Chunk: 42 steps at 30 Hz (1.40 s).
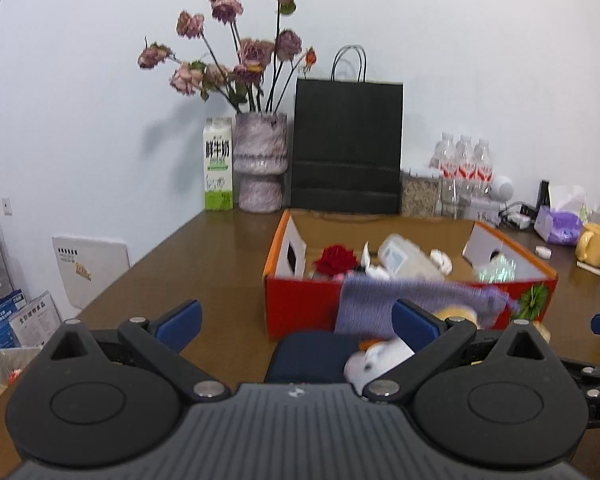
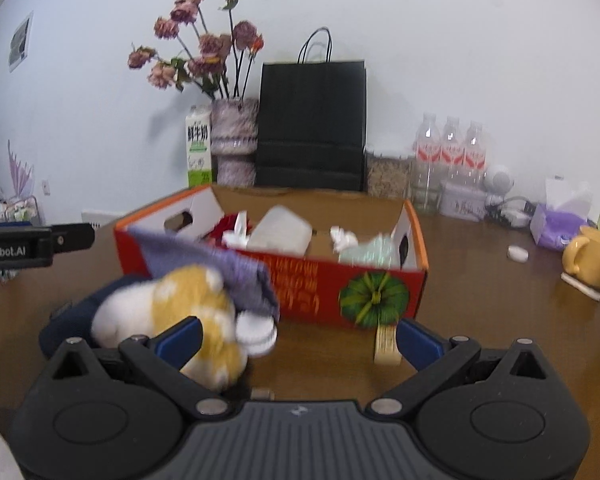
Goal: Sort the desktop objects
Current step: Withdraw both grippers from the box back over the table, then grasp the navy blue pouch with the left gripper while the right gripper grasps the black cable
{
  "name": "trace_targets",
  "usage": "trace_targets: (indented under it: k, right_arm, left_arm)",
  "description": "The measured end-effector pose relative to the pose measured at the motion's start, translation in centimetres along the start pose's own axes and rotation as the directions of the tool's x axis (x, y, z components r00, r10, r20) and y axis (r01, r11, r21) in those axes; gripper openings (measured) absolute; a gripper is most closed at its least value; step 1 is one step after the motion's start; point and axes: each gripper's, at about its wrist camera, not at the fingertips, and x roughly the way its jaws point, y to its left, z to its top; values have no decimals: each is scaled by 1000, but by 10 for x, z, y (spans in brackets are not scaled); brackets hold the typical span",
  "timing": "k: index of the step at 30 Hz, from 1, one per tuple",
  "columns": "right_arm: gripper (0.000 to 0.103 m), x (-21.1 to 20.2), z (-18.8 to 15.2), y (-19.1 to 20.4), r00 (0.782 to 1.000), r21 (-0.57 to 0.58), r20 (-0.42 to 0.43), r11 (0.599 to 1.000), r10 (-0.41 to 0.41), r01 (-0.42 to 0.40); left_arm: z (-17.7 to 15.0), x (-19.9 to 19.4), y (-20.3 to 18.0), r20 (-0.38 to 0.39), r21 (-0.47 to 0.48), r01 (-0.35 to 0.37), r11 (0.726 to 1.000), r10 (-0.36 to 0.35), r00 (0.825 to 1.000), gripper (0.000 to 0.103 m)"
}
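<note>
A red and orange cardboard box [image 1: 300, 304] [image 2: 307, 280] stands on the brown table [image 1: 204, 264], holding a red flower [image 1: 335, 260], a clear plastic container [image 1: 403, 258] and white scraps. A purple knitted cloth [image 1: 379, 300] [image 2: 220, 264] hangs blurred over the box's front wall. Below it a white and yellow plush toy [image 1: 379, 360] [image 2: 172, 312] lies on a dark navy pouch [image 1: 311, 356] [image 2: 72, 316]. My left gripper [image 1: 298, 322] is open, its right finger beside the toy. My right gripper [image 2: 298, 342] is open, its left finger against the toy.
At the back wall stand a milk carton [image 1: 218, 164], a vase of dried roses [image 1: 260, 160], a black paper bag [image 1: 347, 144] and water bottles [image 1: 463, 160]. A yellow mug [image 2: 591, 256] and a purple tissue pack [image 2: 555, 224] sit at the right. The table's left edge drops to floor clutter.
</note>
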Motion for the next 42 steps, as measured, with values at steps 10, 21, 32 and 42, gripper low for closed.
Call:
trace_targets:
  k: [10,21,32,42]
  right_arm:
    - [103,-1,-31,-7,995,32,-91,999,-39,42]
    - [103,11,-43,-12,989,51,-134,997,-58,65]
    - [103,10,-42,-3,991,38,-128,999,-26,31]
    - [101,18,-28,27,991,-10,-128,999,31,-33]
  left_arm:
    - [-28,-6,11,-85,27,-4,1000,6,996,103]
    - [-40,9,7,-169,67,-10,998,21,985,103]
    - [-43,32,6,-236,69,29,997,-12,972,103]
    - [-48,35,5,-249,68,99,993,-79,965,73]
